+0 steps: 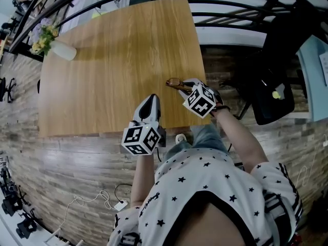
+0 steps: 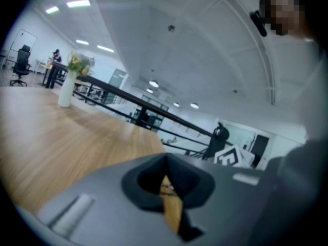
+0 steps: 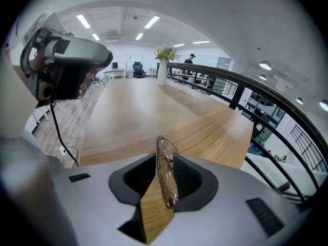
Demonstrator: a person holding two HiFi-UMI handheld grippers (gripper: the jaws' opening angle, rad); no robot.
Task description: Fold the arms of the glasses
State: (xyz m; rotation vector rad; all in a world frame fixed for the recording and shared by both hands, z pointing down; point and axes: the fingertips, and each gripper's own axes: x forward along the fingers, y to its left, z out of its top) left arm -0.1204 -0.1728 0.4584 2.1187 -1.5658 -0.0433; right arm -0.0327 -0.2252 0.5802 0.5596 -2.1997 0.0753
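A pale wooden surface (image 1: 118, 60) stands on a wood-plank floor (image 1: 66, 163), with a white vase of flowers (image 1: 62, 50) near its far left corner. A black railing (image 1: 230, 6) curves past the far side. Strip lights (image 3: 87, 20) line the white ceiling. A white power strip (image 1: 121, 205) lies on the floor.

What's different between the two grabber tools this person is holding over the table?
The right gripper is clamped on a pair of glasses; the left gripper has its jaws together on nothing. In the head view, the right gripper sits by the table's right edge, while the left gripper is by the near edge, closer to the person. Both are hand-held, and each carries a cube with square markers.
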